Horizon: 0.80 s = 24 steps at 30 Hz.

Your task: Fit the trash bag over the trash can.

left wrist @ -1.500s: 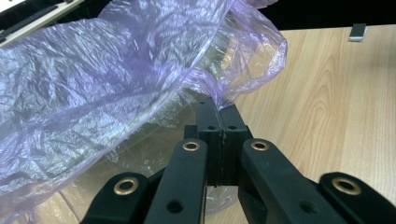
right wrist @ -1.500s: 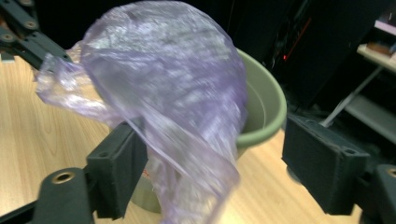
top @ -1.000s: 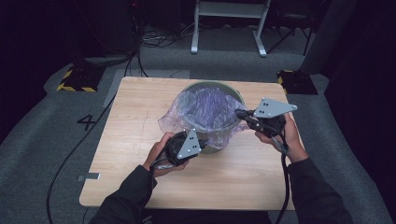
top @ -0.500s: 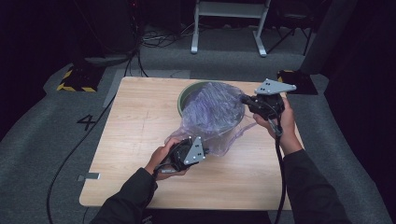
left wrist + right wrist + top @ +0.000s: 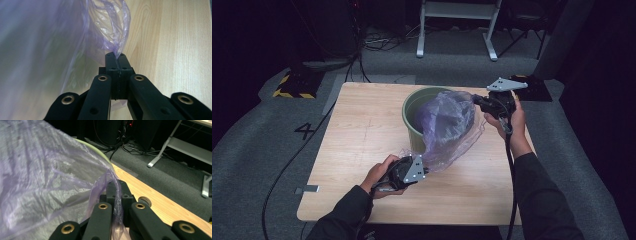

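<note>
Since a second ago: purple plastic bag [image 5: 447, 127] drawn off the near rim of the green bin [image 5: 414, 107], no longer spread over the opening but pulled into a slanted sheet across the bin's front-right side. Left gripper [image 5: 419, 165] lowered and brought nearer the front edge of the surface [image 5: 357, 130]; right gripper [image 5: 477, 100] carried outward to the right and back, now beside the bin's far-right rim. Now: bag stretched between the two grippers, upper end at the right one, lower end at the left one just above the wood. In the left gripper view, left gripper [image 5: 116, 57] clenched on a twisted edge of the bag [image 5: 110, 27]. In the right gripper view, right gripper [image 5: 117, 188] clamped on a fold of the bag [image 5: 45, 177], film trailing down between the jaws, bin's rim [image 5: 96, 148] just behind.
</note>
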Tool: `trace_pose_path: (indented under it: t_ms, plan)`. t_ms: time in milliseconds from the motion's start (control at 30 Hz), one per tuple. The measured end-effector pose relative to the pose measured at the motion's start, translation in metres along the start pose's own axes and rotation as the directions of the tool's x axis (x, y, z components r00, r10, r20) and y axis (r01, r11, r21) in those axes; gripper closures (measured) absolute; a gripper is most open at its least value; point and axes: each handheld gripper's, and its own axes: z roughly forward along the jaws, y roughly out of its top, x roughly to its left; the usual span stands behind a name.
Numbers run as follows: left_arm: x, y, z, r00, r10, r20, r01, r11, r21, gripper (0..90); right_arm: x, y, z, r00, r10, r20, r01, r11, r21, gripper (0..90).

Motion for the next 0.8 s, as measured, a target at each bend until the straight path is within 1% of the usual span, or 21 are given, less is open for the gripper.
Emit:
trace_pose_path:
  t_ms: [67,100,133,167,200,233,267,333,367,400,433,467,533,600,633,667,700,733,767,800]
  plan:
    - [0.0,-0.003,-0.004,0.9999,-0.012,-0.003,0.012,0.9996,-0.027,89.6,-0.002,-0.001,0.001,1.0,0.004,-0.003,-0.004,1.0,0.005,90.0]
    - [0.0,-0.005,-0.007,0.9997,-0.025,-0.008,0.024,0.9988,-0.042,84.3,-0.002,-0.001,0.002,1.0,0.008,-0.004,-0.008,0.9999,0.008,90.0]
    - [-0.001,-0.006,-0.011,0.9989,-0.047,-0.001,0.047,0.9971,-0.06,77.7,-0.002,-0.002,0.002,1.0,0.009,-0.003,-0.009,0.9999,0.01,90.0]
    - [-0.001,-0.008,-0.016,0.9977,-0.066,0.015,0.067,0.9932,-0.095,72.2,-0.002,-0.002,0.001,1.0,0.007,-0.003,-0.007,0.9999,0.009,90.0]
    - [-0.002,-0.008,-0.019,0.9964,-0.081,0.022,0.083,0.9904,-0.11,61.1,-0.001,-0.001,0.0,1.0,0.005,-0.005,-0.005,1.0,0.007,90.0]
    - [-0.003,-0.008,-0.024,0.9951,-0.097,0.019,0.099,0.9869,-0.128,52.4,0.0,-0.001,0.0,1.0,0.002,-0.006,-0.002,1.0,0.007,90.0]
    - [-0.005,-0.007,-0.03,0.9937,-0.109,0.023,0.112,0.9826,-0.149,46.4,0.0,-0.001,-0.001,1.0,-0.004,-0.001,0.004,0.9999,0.009,90.0]
    - [-0.01,-0.007,-0.043,0.9923,-0.117,0.042,0.123,0.971,-0.205,39.7,0.002,0.0,-0.003,0.9999,-0.009,0.004,0.009,0.9999,0.01,90.0]
    - [-0.014,-0.006,-0.05,0.9917,-0.126,0.025,0.129,0.9648,-0.229,34.9,0.002,0.0,-0.003,0.9999,-0.012,0.003,0.012,0.9999,0.008,90.0]
    - [-0.016,-0.005,-0.054,0.9912,-0.132,0.008,0.13,0.9626,-0.238,28.2,0.003,0.001,-0.004,0.9999,-0.012,0.007,0.012,0.9999,0.009,90.0]
    - [-0.018,-0.004,-0.06,0.989,-0.147,-0.013,0.139,0.9556,-0.26,25.9,0.004,0.001,-0.005,0.9999,-0.013,0.008,0.013,0.9999,0.008,90.0]
    - [-0.019,-0.003,-0.064,0.9876,-0.156,-0.022,0.144,0.9509,-0.274,24.4,0.005,0.001,-0.005,0.9999,-0.015,0.005,0.015,0.9999,0.008,90.0]
    - [-0.021,0.0,-0.072,0.9834,-0.177,-0.04,0.155,0.9368,-0.314,21.1,0.007,0.002,-0.006,0.9998,-0.018,0.002,0.018,0.9998,0.011,90.0]
    - [-0.02,0.003,-0.079,0.9807,-0.181,-0.074,0.146,0.9304,-0.336,18.4,0.01,0.002,-0.006,0.9997,-0.024,-0.002,0.024,0.9996,0.018,90.0]
    - [-0.019,0.006,-0.083,0.9782,-0.18,-0.104,0.134,0.9281,-0.347,17.4,0.012,0.002,-0.006,0.9994,-0.033,-0.001,0.033,0.9993,0.019,90.0]
    - [-0.019,0.007,-0.085,0.9764,-0.189,-0.105,0.14,0.9218,-0.362,17.2,0.013,0.003,-0.007,0.9994,-0.036,0.0,0.036,0.9992,0.019,90.0]
    - [-0.016,0.008,-0.089,0.9748,-0.204,-0.09,0.155,0.9089,-0.387,17.1,0.014,0.003,-0.007,0.9994,-0.036,0.0,0.036,0.9992,0.017,89.9]
    - [-0.015,0.009,-0.091,0.9724,-0.213,-0.096,0.158,0.9028,-0.4,16.5,0.014,0.003,-0.008,0.9994,-0.036,-0.001,0.036,0.9993,0.013,89.9]
    - [-0.015,0.011,-0.095,0.9685,-0.216,-0.125,0.147,0.8986,-0.413,16.4,0.014,0.003,-0.008,0.9993,-0.037,0.001,0.037,0.9992,0.014,89.9]
    - [-0.014,0.012,-0.096,0.9674,-0.213,-0.137,0.138,0.8962,-0.422,16.2,0.015,0.003,-0.009,0.9992,-0.04,0.001,0.04,0.9991,0.014,89.7]
